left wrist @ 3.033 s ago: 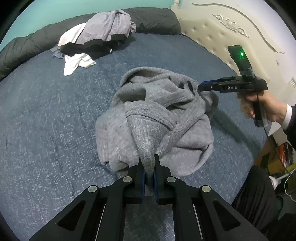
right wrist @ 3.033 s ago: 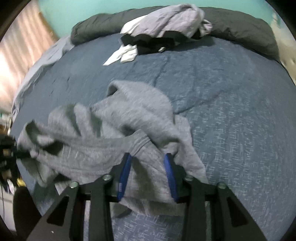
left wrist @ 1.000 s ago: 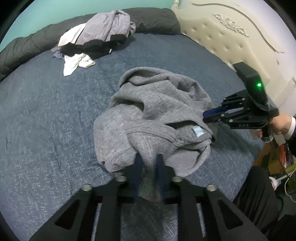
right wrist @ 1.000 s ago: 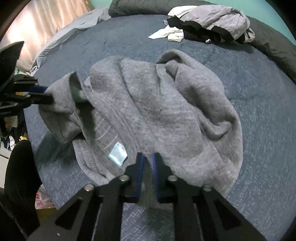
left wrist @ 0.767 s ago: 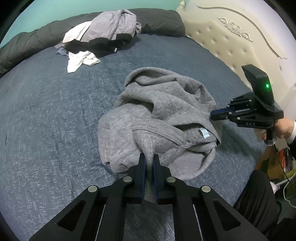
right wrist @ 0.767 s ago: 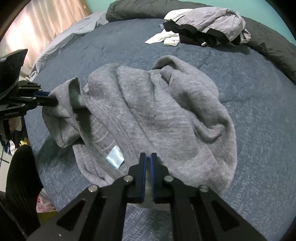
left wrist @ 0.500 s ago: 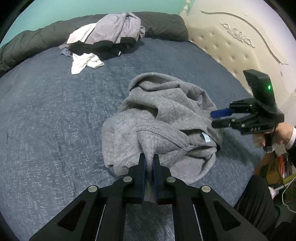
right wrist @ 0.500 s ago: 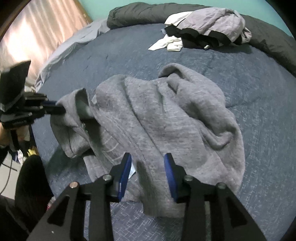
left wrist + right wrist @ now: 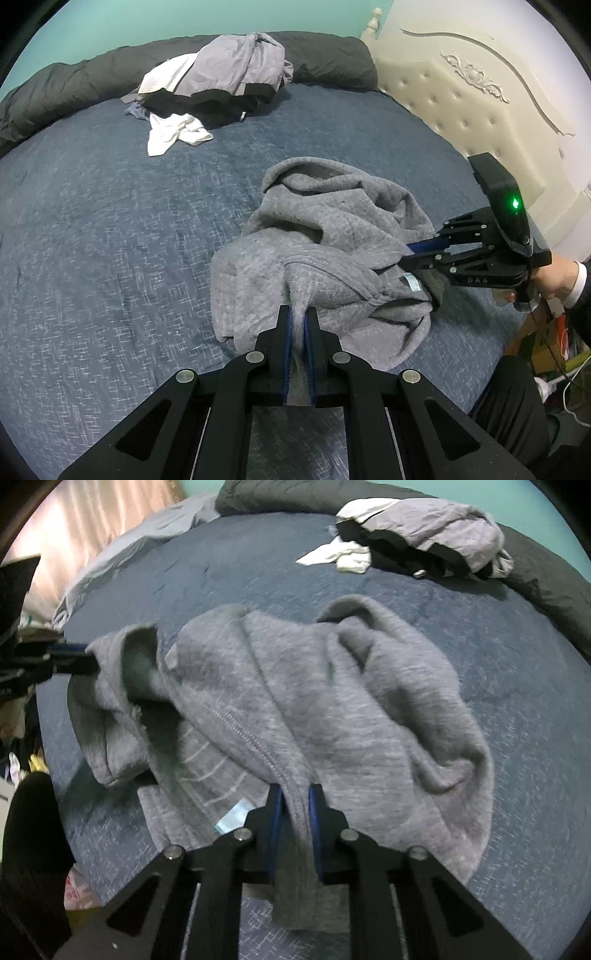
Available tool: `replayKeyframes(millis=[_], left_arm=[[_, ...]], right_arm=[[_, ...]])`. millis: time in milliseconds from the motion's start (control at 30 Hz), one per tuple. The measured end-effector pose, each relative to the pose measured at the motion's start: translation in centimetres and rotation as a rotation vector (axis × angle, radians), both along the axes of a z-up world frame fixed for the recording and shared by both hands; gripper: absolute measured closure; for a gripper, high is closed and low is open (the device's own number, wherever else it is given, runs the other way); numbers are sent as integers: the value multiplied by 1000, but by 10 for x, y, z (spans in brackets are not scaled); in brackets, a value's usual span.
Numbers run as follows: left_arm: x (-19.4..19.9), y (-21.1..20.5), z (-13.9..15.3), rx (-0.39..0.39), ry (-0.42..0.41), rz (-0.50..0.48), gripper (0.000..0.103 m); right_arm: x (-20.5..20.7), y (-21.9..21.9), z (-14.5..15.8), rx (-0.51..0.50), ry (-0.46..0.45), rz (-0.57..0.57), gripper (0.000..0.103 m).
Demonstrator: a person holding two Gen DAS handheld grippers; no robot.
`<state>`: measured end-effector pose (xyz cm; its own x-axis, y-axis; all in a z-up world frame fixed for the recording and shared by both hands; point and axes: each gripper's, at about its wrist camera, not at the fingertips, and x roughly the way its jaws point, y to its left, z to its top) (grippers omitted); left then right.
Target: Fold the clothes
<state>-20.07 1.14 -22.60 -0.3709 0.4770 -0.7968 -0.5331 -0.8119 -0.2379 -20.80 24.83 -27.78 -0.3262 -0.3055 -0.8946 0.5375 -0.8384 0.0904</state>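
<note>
Lighting: dim, even indoor light; soft shadow under the grey garment [image 9: 325,258] at 4 o'clock. Bright washed-out glow on the curtain [image 9: 74,535] at 10 o'clock. Left wrist view: sharp. Right wrist view: motion blur throughout. Both: strong fisheye bending, black vignette at the corners.

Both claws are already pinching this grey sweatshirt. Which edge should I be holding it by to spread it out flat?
Probably the ribbed hem band. On the grey sweatshirt it runs toward the right claw, which has just been closing on it; the left claw pinches another stretch. Come from the near bed edge; the far side is bunched.
</note>
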Motion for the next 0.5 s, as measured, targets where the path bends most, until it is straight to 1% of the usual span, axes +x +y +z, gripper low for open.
replayKeyframes(millis=[33, 67, 233, 300, 367, 400, 433, 500], left_arm=[[-1, -1, 0, 2, 0, 3, 96], [-2, -1, 0, 5, 1, 5, 96], [-6, -4, 0, 8, 7, 20, 96], [-9, -5, -3, 21, -10, 23, 96], [-11, -1, -8, 18, -39, 7, 96], [-10, 3, -11, -2, -38, -4, 96], [-9, 4, -12, -10, -35, -7, 96], [-7, 4, -12, -16, -27, -10, 96]], right_arm=[[-1, 5, 3, -16, 7, -16, 94], [0, 10, 7, -30, 15, -33, 95], [-2, 36, 26, -99, 73, -131, 95], [-5, 43, 31, -112, 84, -166, 95], [-2, 44, 31, -134, 67, -165, 94], [-3, 44, 28, -141, 49, -156, 94], [-3, 44, 26, -136, 40, -151, 92], [-2, 48, 26, -121, 49, -155, 79]])
